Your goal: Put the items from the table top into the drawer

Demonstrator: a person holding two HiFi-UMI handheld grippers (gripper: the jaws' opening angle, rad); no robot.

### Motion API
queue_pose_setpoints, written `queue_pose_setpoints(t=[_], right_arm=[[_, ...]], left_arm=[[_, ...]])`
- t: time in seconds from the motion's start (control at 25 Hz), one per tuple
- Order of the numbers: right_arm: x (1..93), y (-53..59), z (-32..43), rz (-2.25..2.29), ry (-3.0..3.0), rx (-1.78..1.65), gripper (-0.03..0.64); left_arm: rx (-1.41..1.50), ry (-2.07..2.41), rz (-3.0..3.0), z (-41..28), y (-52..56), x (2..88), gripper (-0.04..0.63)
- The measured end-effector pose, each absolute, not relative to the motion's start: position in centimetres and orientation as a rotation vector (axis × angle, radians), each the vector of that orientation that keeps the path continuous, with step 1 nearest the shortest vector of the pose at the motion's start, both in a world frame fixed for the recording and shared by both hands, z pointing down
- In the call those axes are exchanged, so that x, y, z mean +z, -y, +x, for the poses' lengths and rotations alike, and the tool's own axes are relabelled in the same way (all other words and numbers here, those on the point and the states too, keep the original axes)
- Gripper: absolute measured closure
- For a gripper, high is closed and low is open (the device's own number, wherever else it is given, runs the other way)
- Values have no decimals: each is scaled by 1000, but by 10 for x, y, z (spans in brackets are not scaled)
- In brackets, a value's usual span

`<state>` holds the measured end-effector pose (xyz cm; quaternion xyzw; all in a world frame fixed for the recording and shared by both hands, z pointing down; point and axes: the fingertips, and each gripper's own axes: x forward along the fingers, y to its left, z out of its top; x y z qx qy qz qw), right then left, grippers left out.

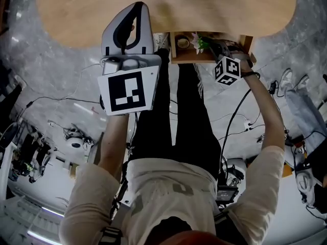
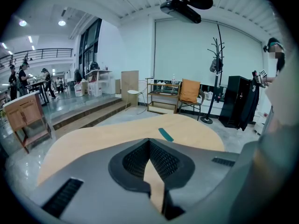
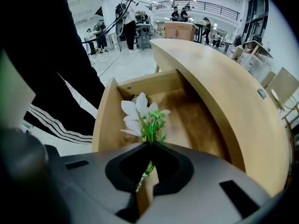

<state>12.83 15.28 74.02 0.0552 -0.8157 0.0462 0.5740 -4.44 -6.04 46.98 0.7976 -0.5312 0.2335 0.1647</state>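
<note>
White flower (image 3: 140, 112) pinched by right gripper (image 3: 149, 143) fingers over drawer (image 3: 105, 120) | left gripper (image 2: 149, 140) fingers together (seemingly empty)

Grey floor (image 2: 236, 136); coat stand (image 2: 217, 55); orange chair (image 2: 189, 91).

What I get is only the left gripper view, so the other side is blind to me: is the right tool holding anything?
Observer: Yes. The right tool is shut on the stem of a white artificial flower.
Operator: Where is it relative to the drawer?
Observer: It points down over the open drawer, and the flower shows against the drawer's wooden floor.
Operator: Is anything in the drawer already?
Observer: The head view shows a round item in its left part. I can't tell what it is.
</note>
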Motion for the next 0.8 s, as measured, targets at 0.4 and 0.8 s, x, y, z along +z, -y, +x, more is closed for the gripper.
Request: queue_pose_setpoints(t=[0.4,0.8], right_arm=[[746,-163,137,110,1887,175,414],[705,-139,113,271,1997,222,441]], left_arm=[[677,1506,2278,-44,55,472,589],[651,1521,2280,-44,54,465,589]])
